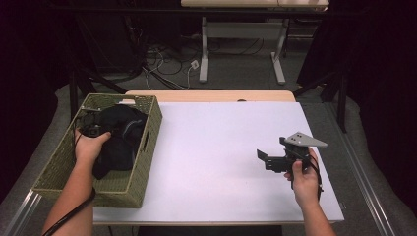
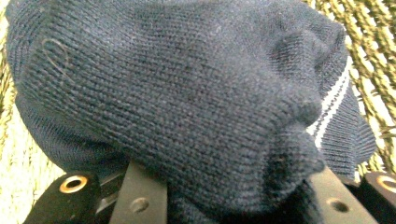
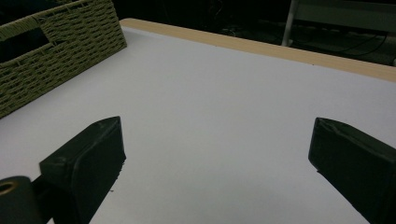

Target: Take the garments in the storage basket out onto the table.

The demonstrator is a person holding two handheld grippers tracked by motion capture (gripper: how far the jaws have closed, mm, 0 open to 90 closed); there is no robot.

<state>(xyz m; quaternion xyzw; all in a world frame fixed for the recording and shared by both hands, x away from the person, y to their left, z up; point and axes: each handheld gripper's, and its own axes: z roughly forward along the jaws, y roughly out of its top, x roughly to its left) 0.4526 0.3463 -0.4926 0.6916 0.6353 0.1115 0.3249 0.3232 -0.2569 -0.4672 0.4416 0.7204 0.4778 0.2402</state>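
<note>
A dark navy knit garment (image 1: 120,137) with thin white stripes lies bunched in a woven green basket (image 1: 150,142) at the table's left. My left gripper (image 1: 105,129) reaches into the basket and is shut on that garment. In the left gripper view the knit cloth (image 2: 187,93) bulges over and between the jaws of the left gripper (image 2: 229,191), with basket weave (image 2: 373,42) behind it. My right gripper (image 1: 273,150) hovers over the white table top (image 1: 221,142) at the right, open and holding nothing. The right gripper (image 3: 215,135) faces the bare table (image 3: 224,84), with the basket (image 3: 60,51) at far left.
The white top has a wooden strip (image 1: 211,96) along its far edge. Beyond it, on the floor, stand the legs of another table (image 1: 204,59) among loose cables (image 1: 162,59). Dark curtains close in both sides.
</note>
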